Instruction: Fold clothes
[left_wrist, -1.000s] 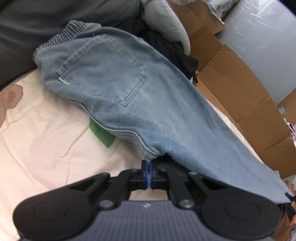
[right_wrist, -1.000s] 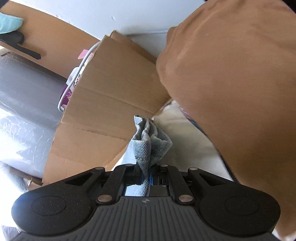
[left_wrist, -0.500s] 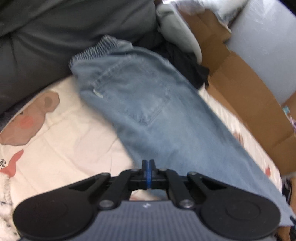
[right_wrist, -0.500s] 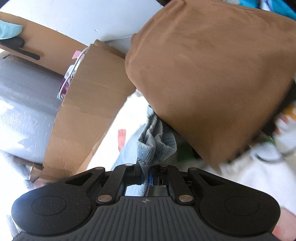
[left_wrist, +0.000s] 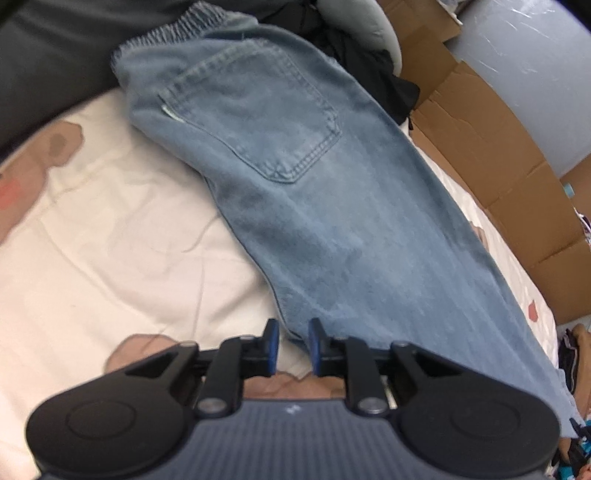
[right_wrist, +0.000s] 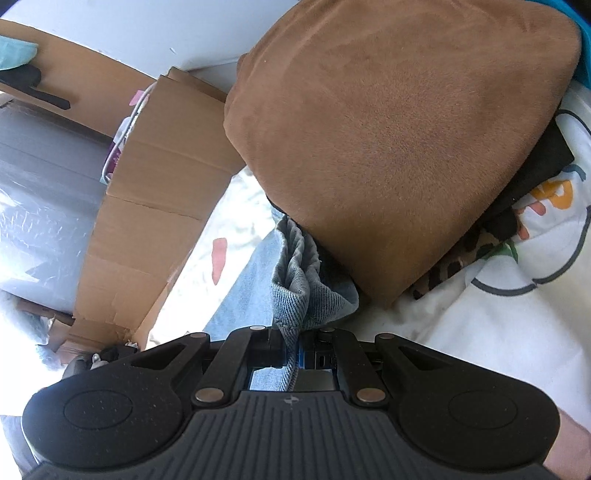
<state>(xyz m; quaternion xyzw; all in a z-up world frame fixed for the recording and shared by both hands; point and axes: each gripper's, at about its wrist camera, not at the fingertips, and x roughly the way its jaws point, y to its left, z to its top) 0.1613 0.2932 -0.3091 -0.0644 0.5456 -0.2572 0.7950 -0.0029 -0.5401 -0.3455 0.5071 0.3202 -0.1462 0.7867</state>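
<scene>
Light blue jeans (left_wrist: 317, 206) lie folded lengthwise on the cream bedsheet (left_wrist: 110, 251), waistband at the far end, back pocket up. My left gripper (left_wrist: 293, 341) is open, its blue-padded fingers apart at the jeans' near edge, holding nothing. In the right wrist view, my right gripper (right_wrist: 291, 347) is shut on the bunched hem of the jeans (right_wrist: 299, 295), low over the sheet.
A brown plush cushion (right_wrist: 399, 140) lies just past the right gripper, over dark and printed clothes (right_wrist: 517, 206). Cardboard boxes (left_wrist: 491, 147) line the bed's far side. Dark clothes (left_wrist: 369, 62) and a grey cushion sit beyond the waistband.
My left gripper has opened and let go of the jeans, which now lie flat on the sheet. My right gripper still holds the hem and has come lower toward the bed.
</scene>
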